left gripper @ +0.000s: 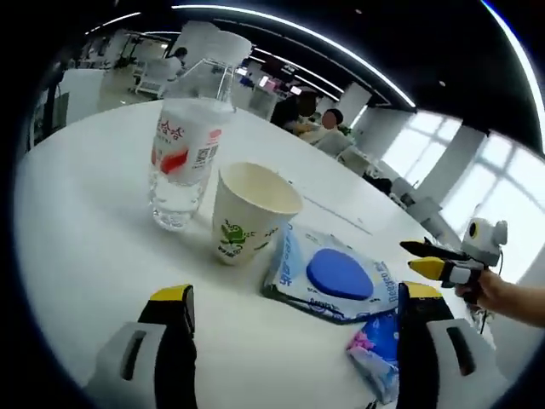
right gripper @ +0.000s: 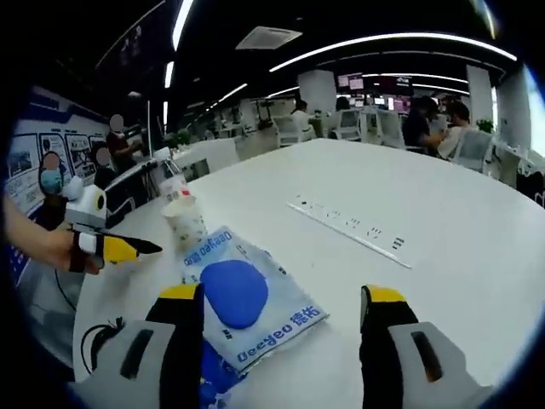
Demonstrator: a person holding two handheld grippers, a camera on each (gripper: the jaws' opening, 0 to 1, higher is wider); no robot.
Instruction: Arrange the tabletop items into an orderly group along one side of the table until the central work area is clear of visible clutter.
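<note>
The left tongs [left gripper: 294, 341] hang released over the bench [left gripper: 77, 230], jaws wide apart with nothing between them. Just ahead stand the paper cup [left gripper: 247, 213] and, touching or nearly touching it on its far side, the water bottle [left gripper: 183, 162], both upright. Right of the cup lies the wipes pack [left gripper: 332, 277] with its blue lid, flat on the bench, its near corner overlapping a smaller blue-and-pink packet [left gripper: 379, 349] that sits just inside the right jaw. The four things already make a tight cluster near the bench's edge, probably so the middle stays free.

The right tongs [right gripper: 281, 336] are also released and empty, jaws spread above the wipes pack [right gripper: 247, 302], which lies between and just ahead of them. Past it, the cup [right gripper: 186, 221] hides most of the bottle. The packet [right gripper: 213, 375] peeks out under the pack's near corner by the left jaw. A white power strip [right gripper: 349, 228] lies well apart toward the bench's centre, so I judge it the last piece of clutter to deal with. Each view also catches the other tongs at its side, held in a hand [left gripper: 494, 290].
</note>
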